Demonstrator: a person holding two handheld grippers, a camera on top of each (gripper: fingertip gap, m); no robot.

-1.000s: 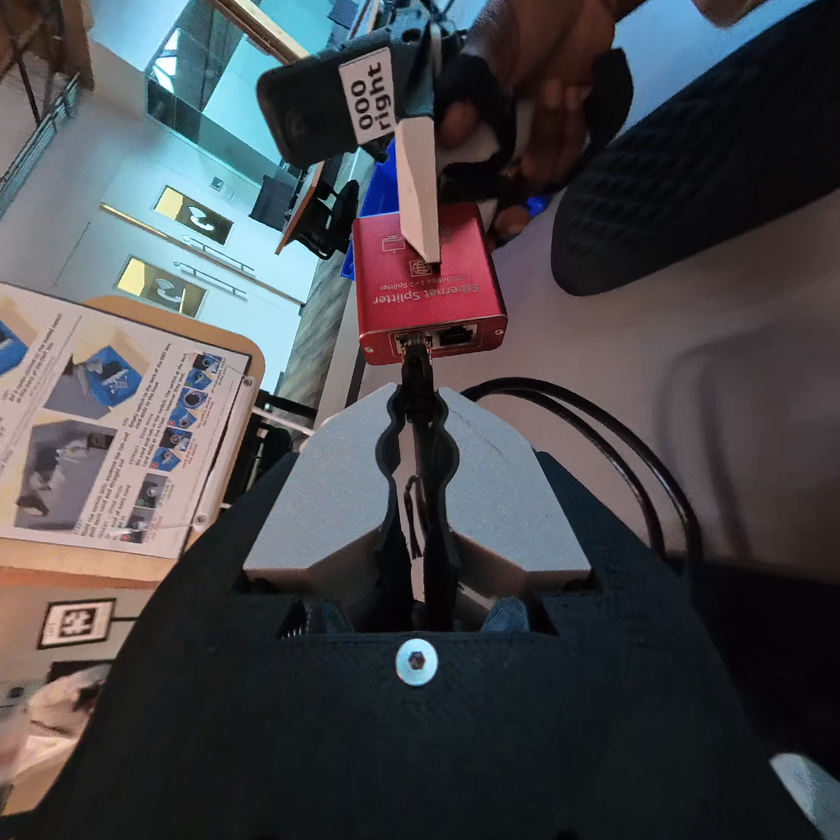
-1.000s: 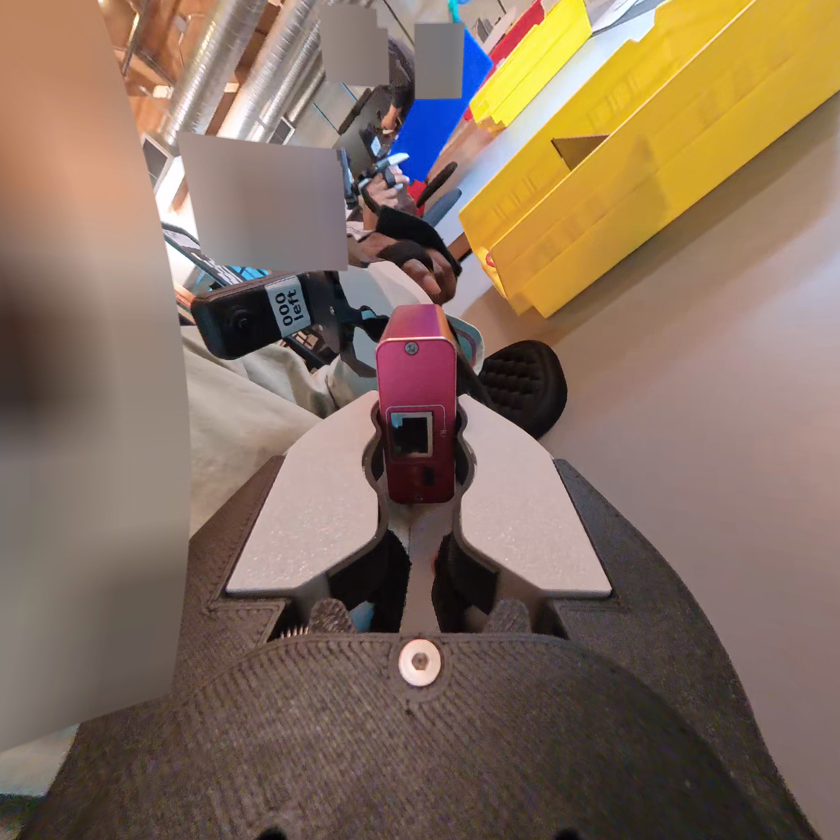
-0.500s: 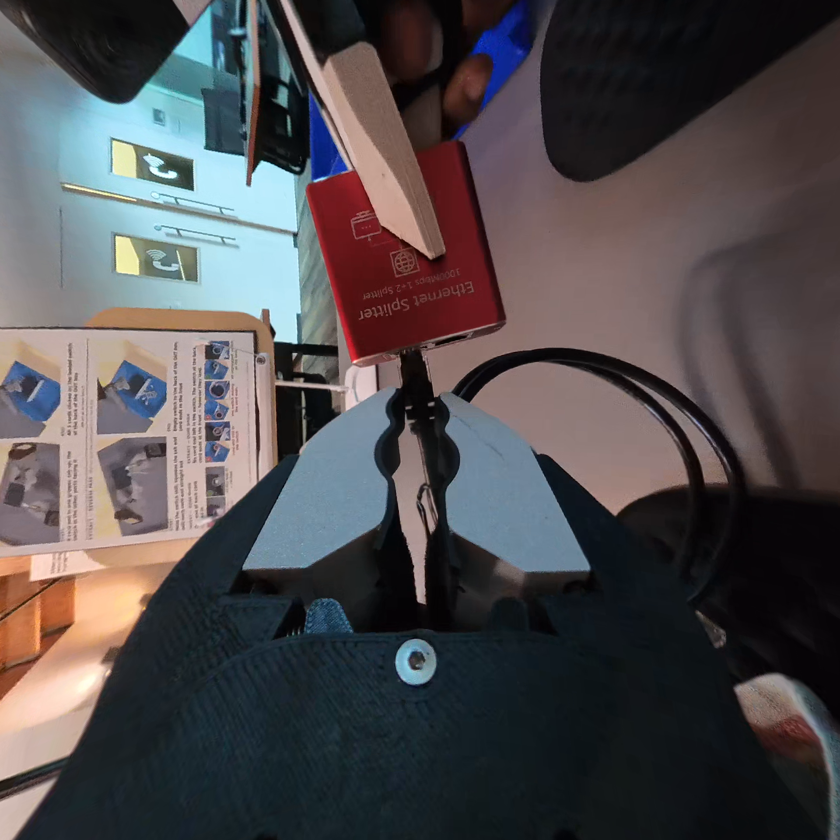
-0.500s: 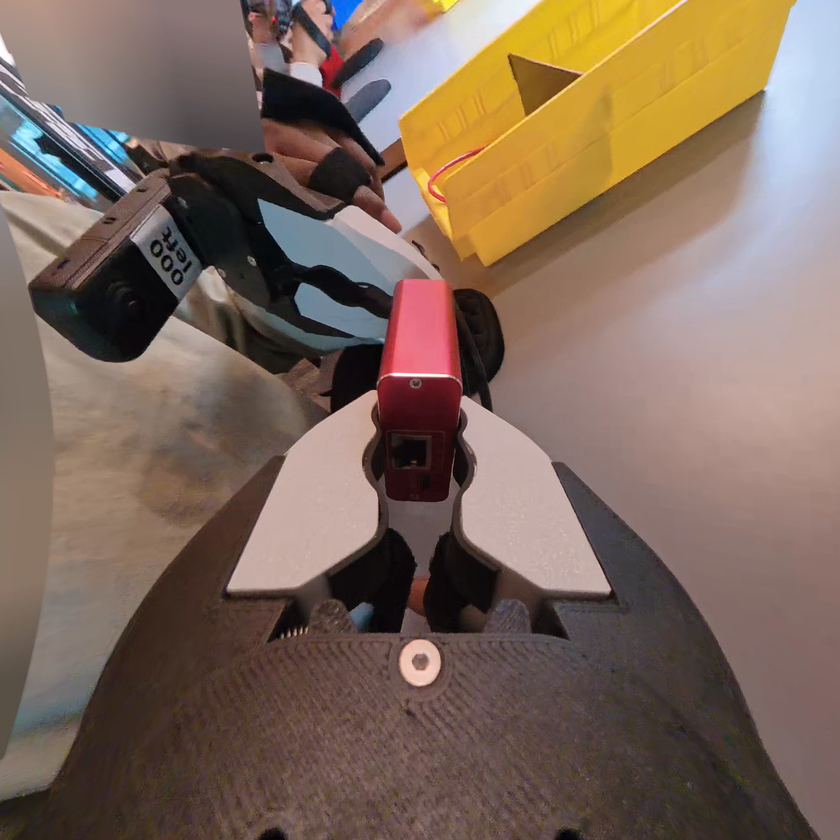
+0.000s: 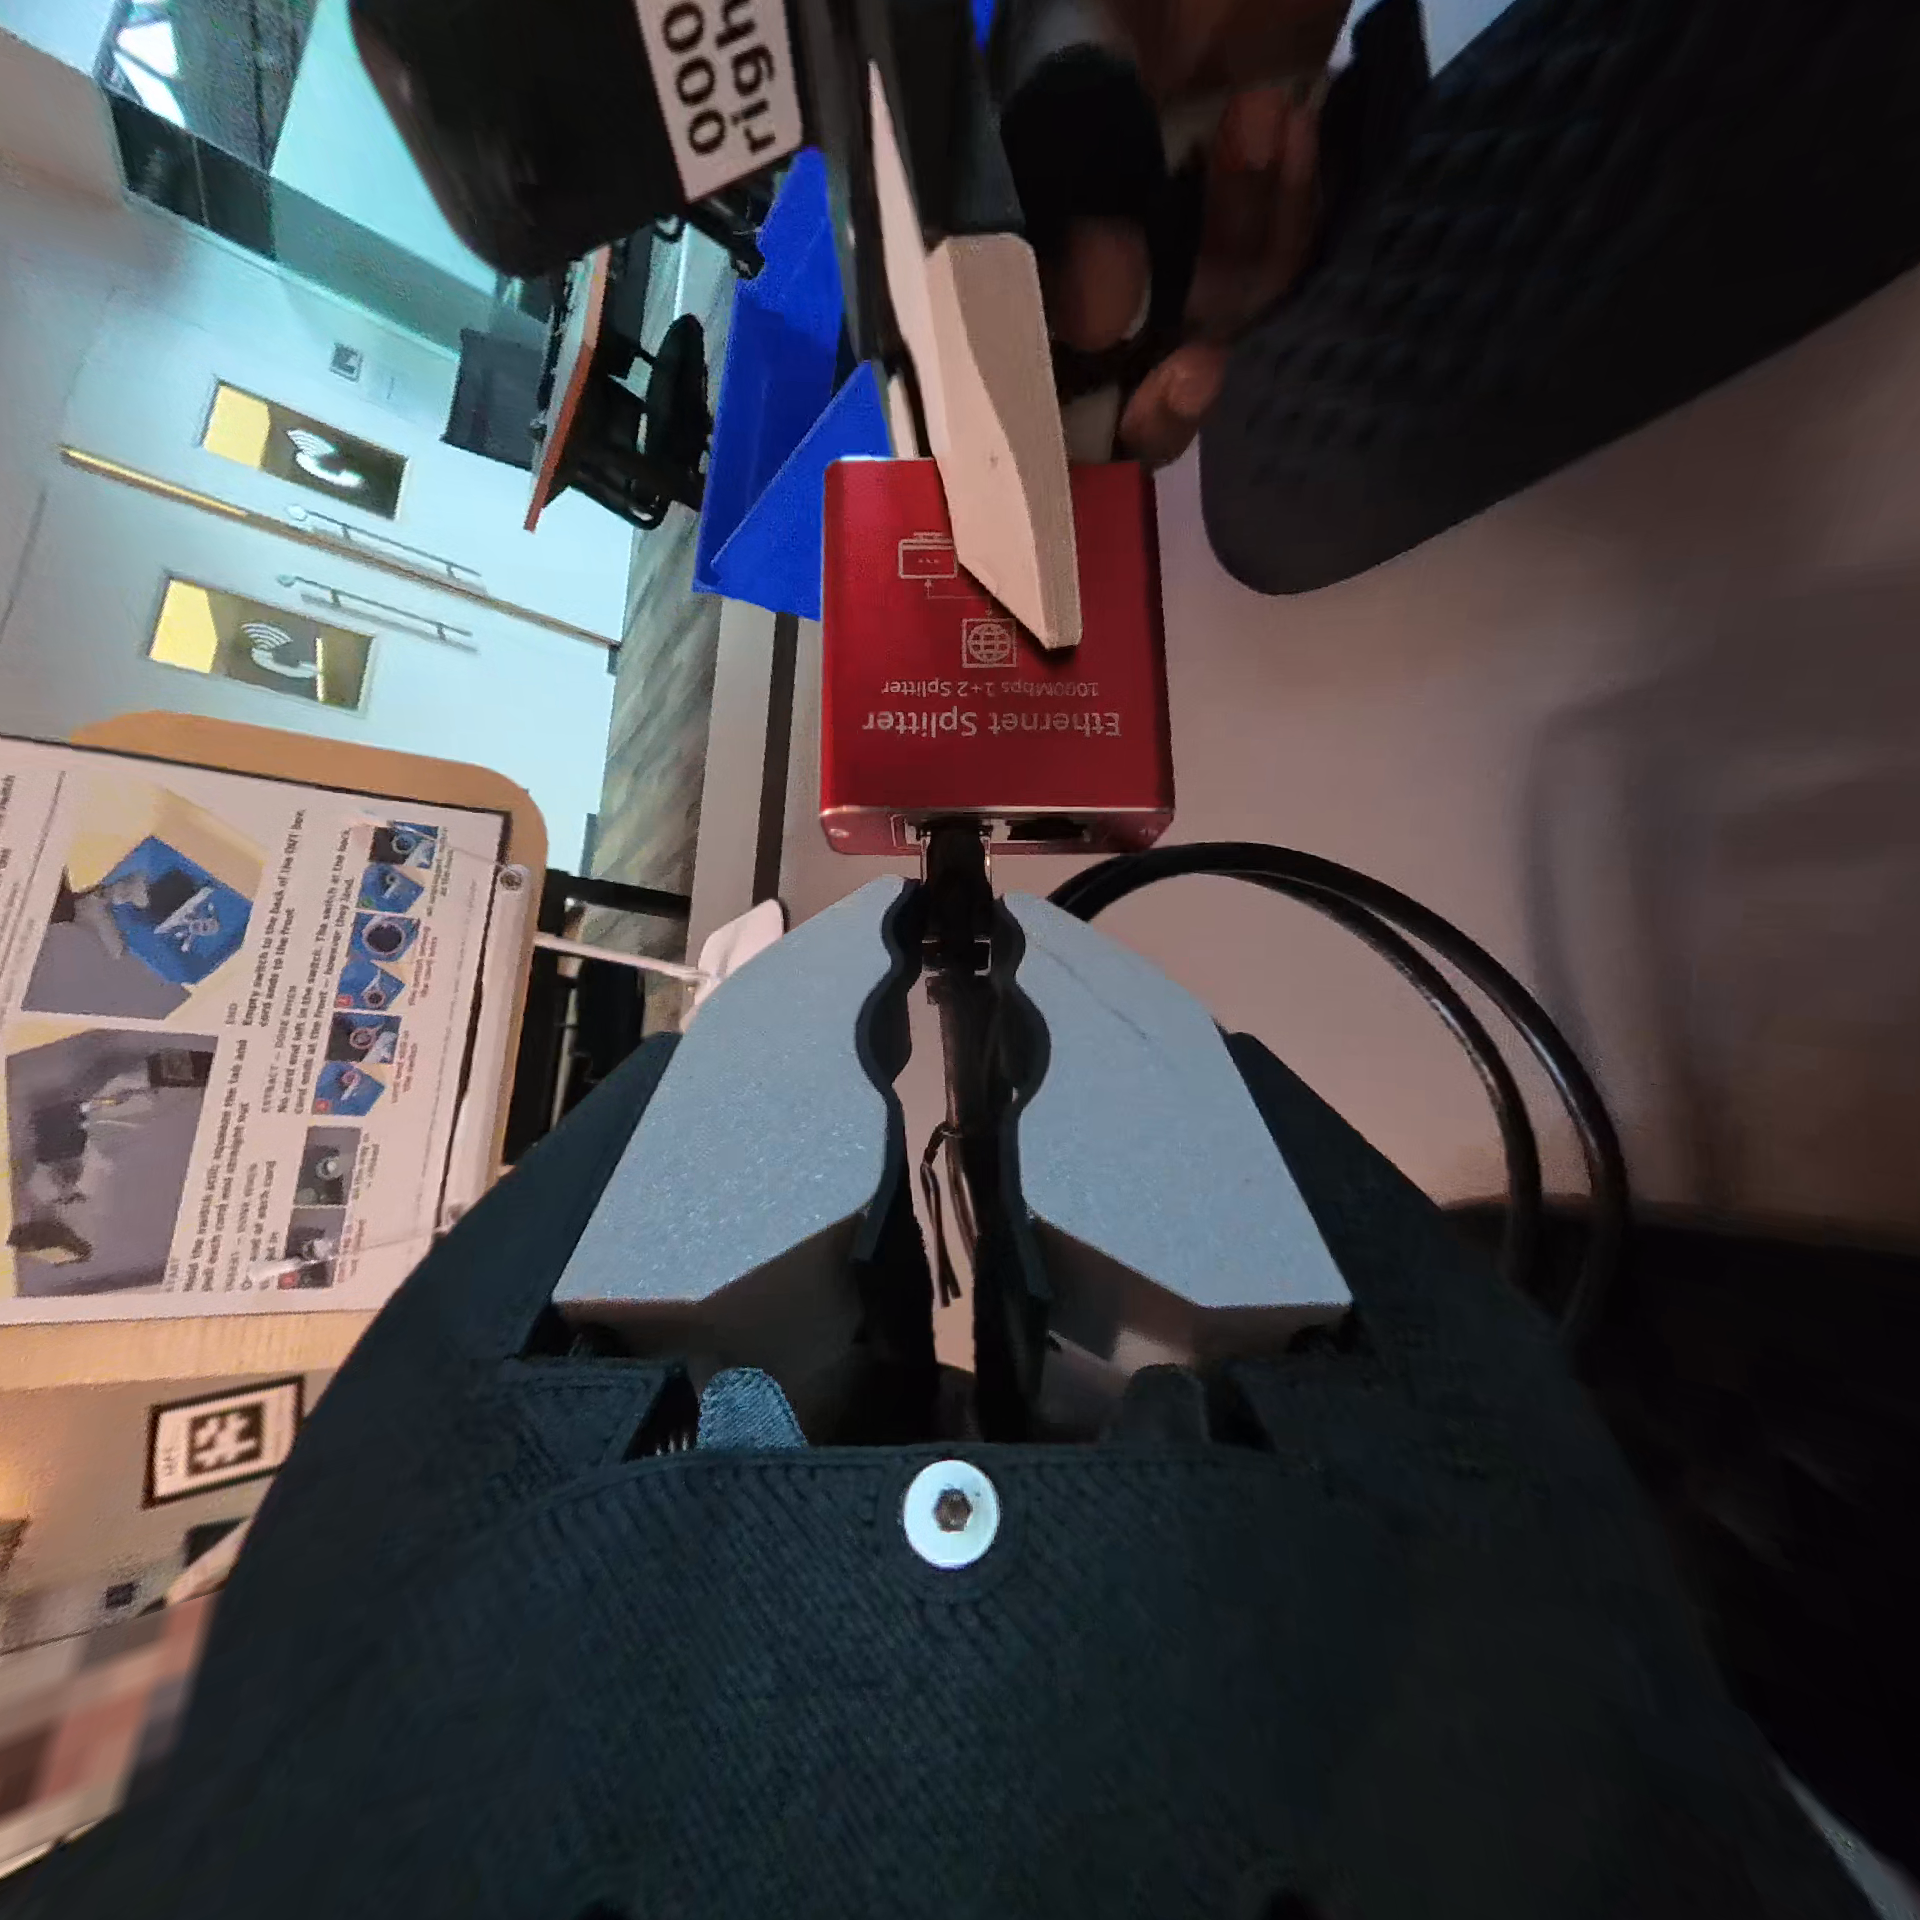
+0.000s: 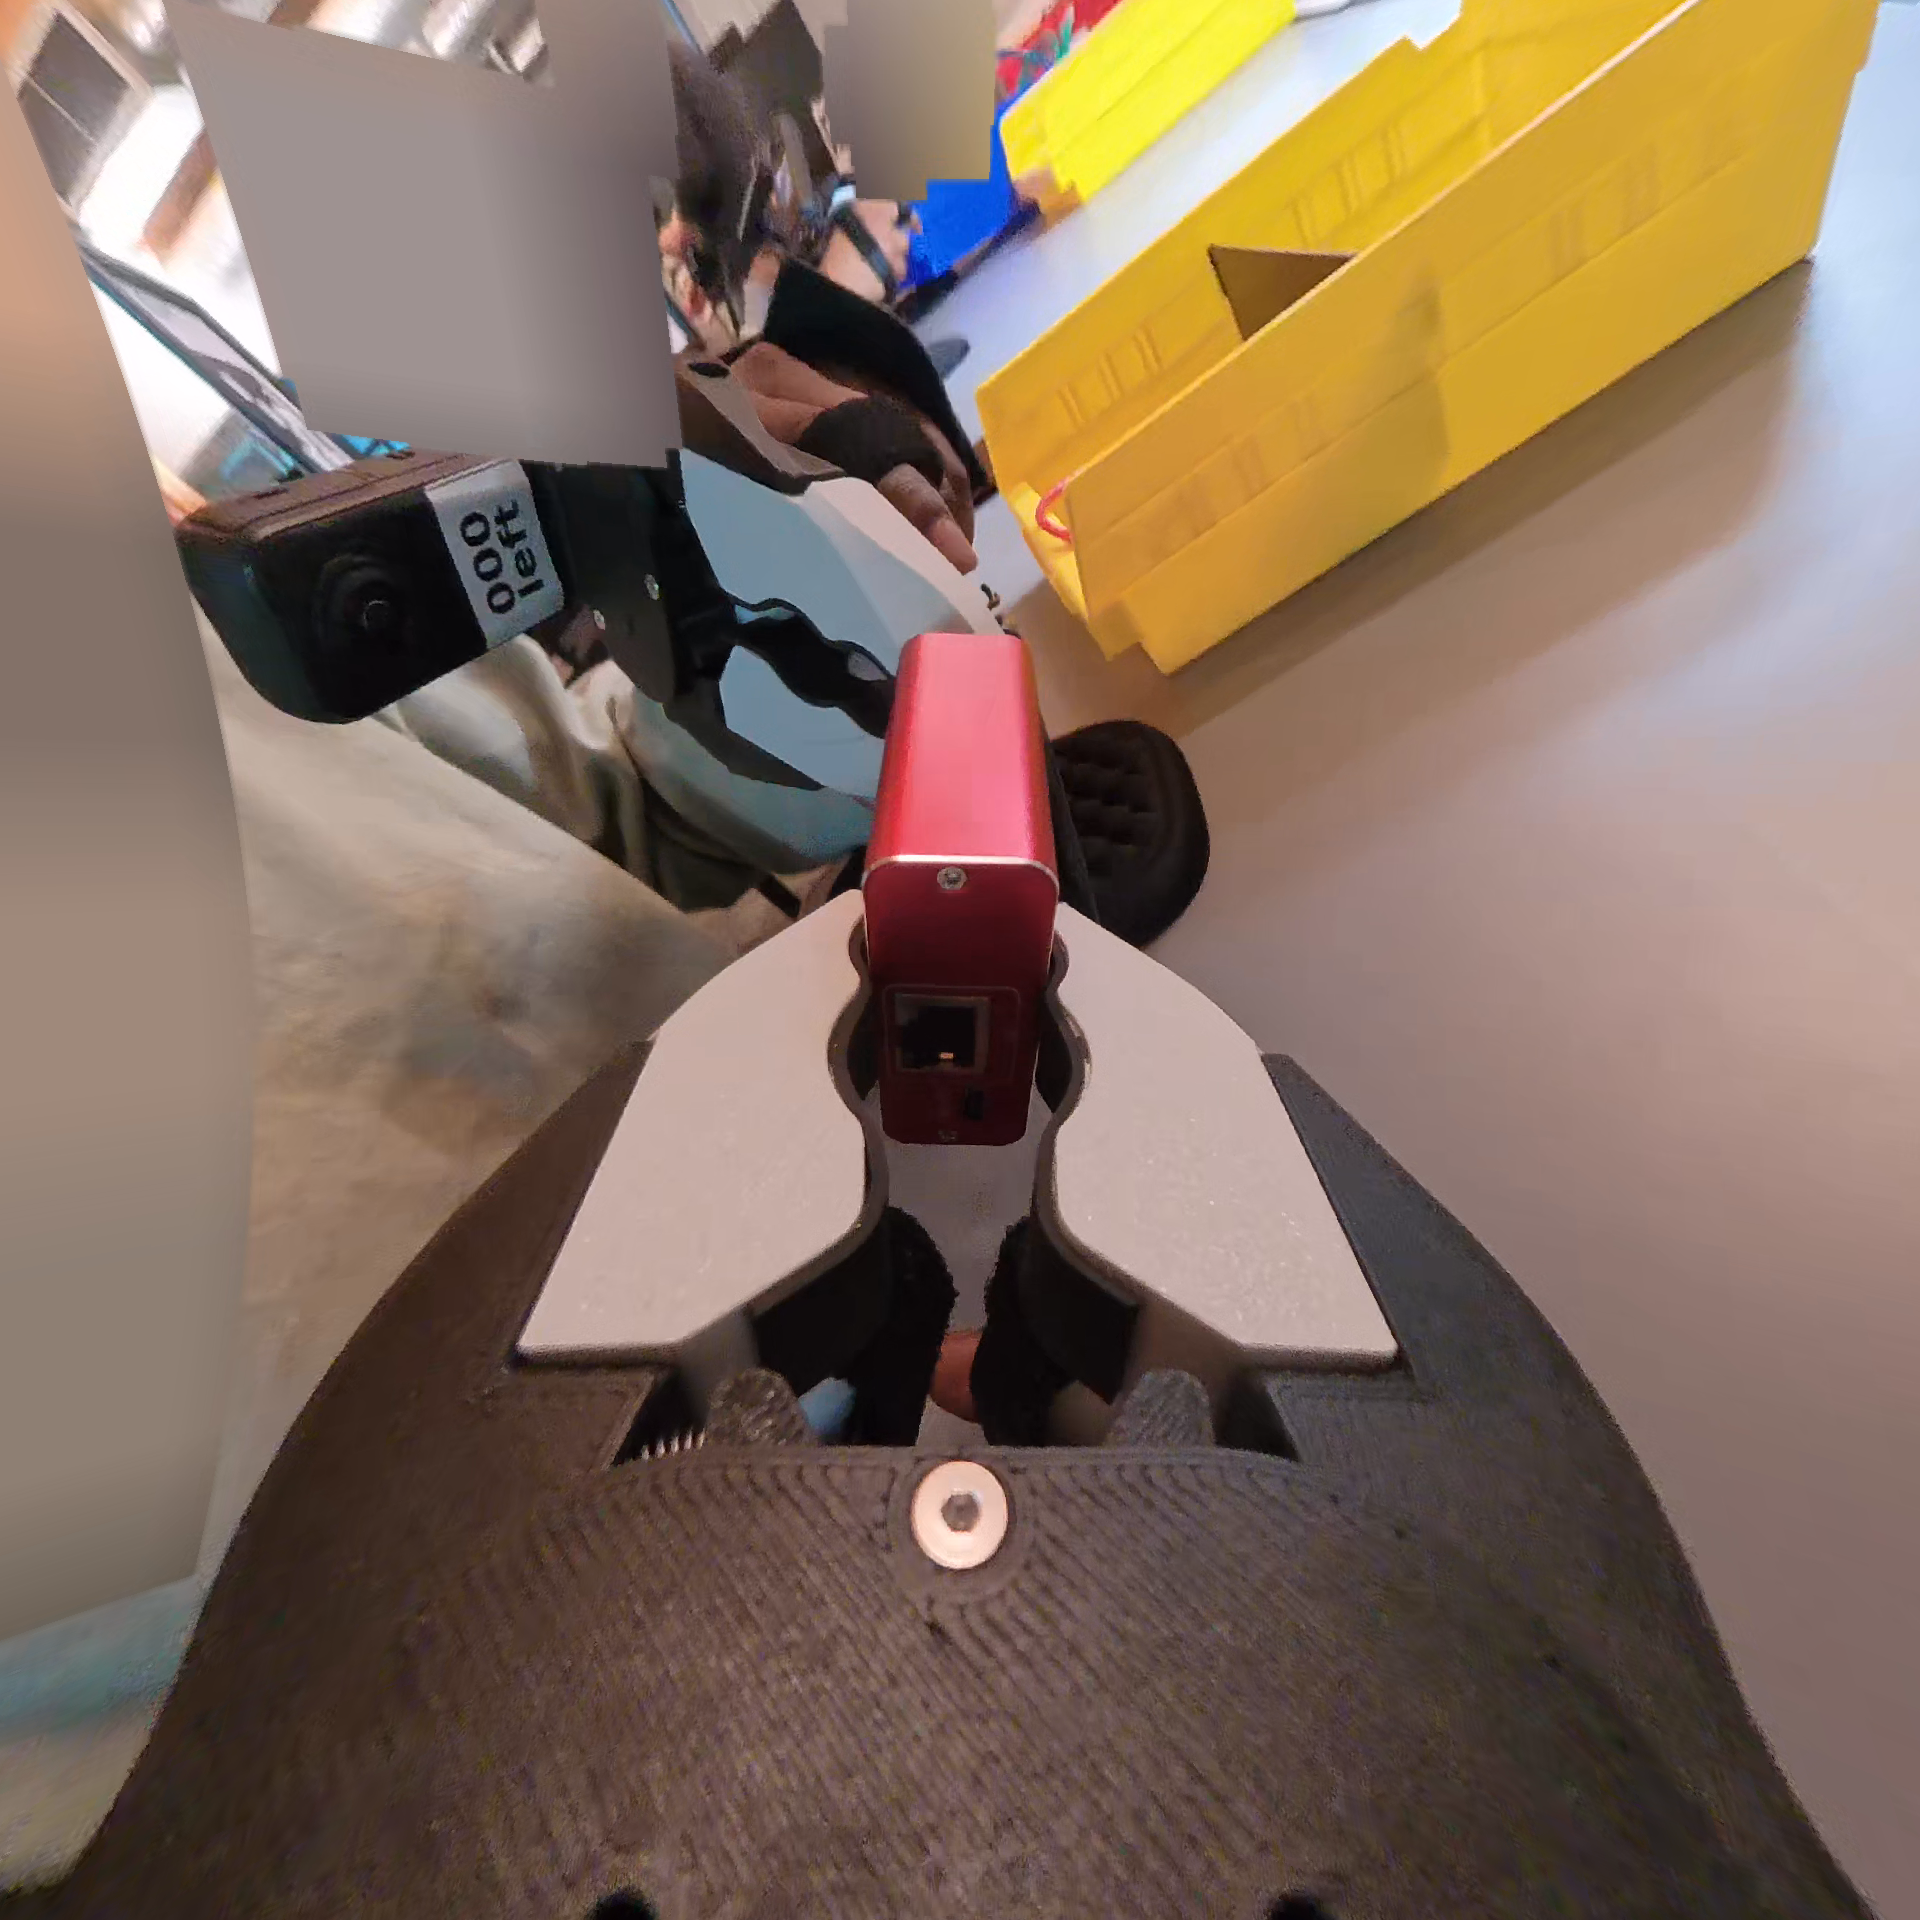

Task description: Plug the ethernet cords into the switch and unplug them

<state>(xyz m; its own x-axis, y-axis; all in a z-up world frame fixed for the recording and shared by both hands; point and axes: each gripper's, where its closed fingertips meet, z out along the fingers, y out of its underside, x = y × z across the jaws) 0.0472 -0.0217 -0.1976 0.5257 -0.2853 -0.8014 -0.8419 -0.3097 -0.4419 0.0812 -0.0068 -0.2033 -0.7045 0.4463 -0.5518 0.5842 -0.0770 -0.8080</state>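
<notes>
The red switch (image 5: pixel 997 717) is held in the air by my right gripper (image 6: pixel 956 935), which is shut on its narrow sides; its near end with one open port (image 6: pixel 940 1029) faces the right wrist camera. My left gripper (image 5: pixel 954 914) is shut on the plug of a black ethernet cord (image 5: pixel 1455 997), and the plug sits in the left port of the switch's face. The port beside it (image 5: pixel 1049 828) is open. The cord loops off to the right. The left gripper also shows in the right wrist view (image 6: pixel 790 675), behind the switch.
A yellow bin (image 6: pixel 1455 343) with a cardboard divider stands on the grey table (image 6: pixel 1558 935) at the right. A black textured pad (image 6: pixel 1132 821) lies beyond the switch. An instruction sheet on a board (image 5: pixel 208 1018) stands at the left. A gloved hand (image 6: pixel 883 457) holds the left gripper. My hands' fingertips stand some 4 cm from each other.
Both grippers have shifted and tilted together with the switch and plug. The plug stays in the left port and both grips are unchanged.
</notes>
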